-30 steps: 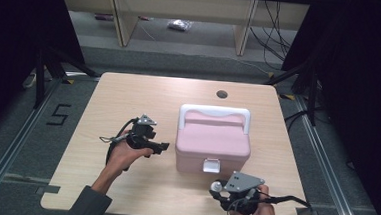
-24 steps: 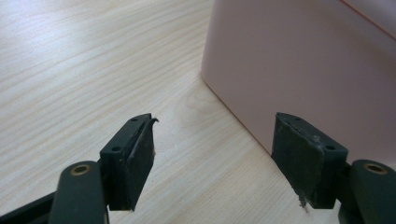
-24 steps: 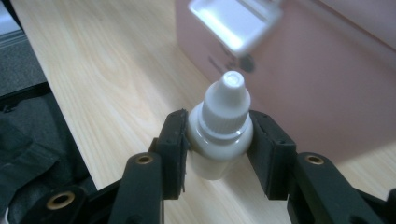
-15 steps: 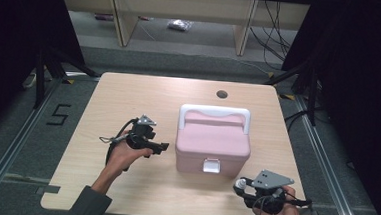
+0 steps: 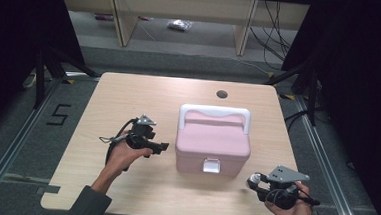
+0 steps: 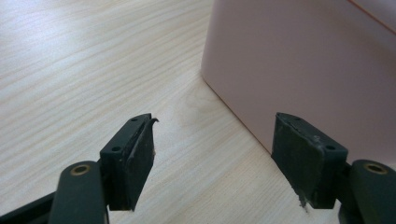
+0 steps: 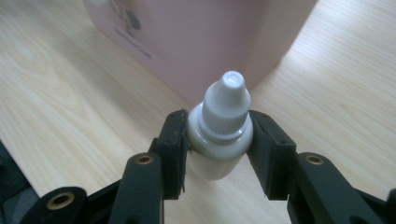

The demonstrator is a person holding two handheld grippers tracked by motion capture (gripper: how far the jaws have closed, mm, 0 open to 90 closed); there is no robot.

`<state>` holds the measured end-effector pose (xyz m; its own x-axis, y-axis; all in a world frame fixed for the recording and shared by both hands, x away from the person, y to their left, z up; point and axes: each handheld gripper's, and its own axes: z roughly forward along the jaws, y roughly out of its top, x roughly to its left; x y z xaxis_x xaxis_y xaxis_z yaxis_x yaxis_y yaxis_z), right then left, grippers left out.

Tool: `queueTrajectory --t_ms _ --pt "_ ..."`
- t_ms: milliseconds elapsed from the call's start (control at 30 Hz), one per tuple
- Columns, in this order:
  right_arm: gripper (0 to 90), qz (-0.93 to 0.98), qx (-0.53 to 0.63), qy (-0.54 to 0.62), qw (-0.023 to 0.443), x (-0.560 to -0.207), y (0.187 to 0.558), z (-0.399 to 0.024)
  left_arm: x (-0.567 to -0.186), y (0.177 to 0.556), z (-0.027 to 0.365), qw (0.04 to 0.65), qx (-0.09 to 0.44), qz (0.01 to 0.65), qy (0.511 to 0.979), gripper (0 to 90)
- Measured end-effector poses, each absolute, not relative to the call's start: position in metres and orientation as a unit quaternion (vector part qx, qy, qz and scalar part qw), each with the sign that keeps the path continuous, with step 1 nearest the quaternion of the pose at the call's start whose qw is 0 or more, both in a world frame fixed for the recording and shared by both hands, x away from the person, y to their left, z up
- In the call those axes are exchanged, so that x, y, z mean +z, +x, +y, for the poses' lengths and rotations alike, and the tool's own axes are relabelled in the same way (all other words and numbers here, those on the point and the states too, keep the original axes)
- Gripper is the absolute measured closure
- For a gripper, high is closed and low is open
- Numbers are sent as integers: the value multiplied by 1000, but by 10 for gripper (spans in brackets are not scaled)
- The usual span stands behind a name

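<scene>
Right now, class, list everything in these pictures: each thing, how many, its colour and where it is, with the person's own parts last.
Box: one, pink, white handle and white front latch, lid down, right of the table's middle.
Bottle: one, small, white, ribbed cap, clamped between the right gripper's jaws near the box.
Table: one, light wood, with a round dark hole near its far edge.
Shelf unit: one, pale wood, on the floor behind the table.
Floor marking: one, black, shaped like a 5, left of the table.
Left gripper: one, black, open, beside the box's left wall.
Right gripper: one, black, near the table's front right corner.
Hands: two, one on each gripper.
</scene>
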<state>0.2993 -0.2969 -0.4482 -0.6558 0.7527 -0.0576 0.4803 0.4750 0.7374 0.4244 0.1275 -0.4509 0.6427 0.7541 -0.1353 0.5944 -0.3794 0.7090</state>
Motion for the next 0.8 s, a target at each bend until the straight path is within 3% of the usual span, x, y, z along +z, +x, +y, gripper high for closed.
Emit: queueTrajectory --t_ms 300,800 --pt "603 824 347 395 213 -455 314 -314 -450 425 127 374 102 408 827 295" --pt "603 819 318 429 209 -470 336 -323 -451 425 124 369 100 405 830 293"
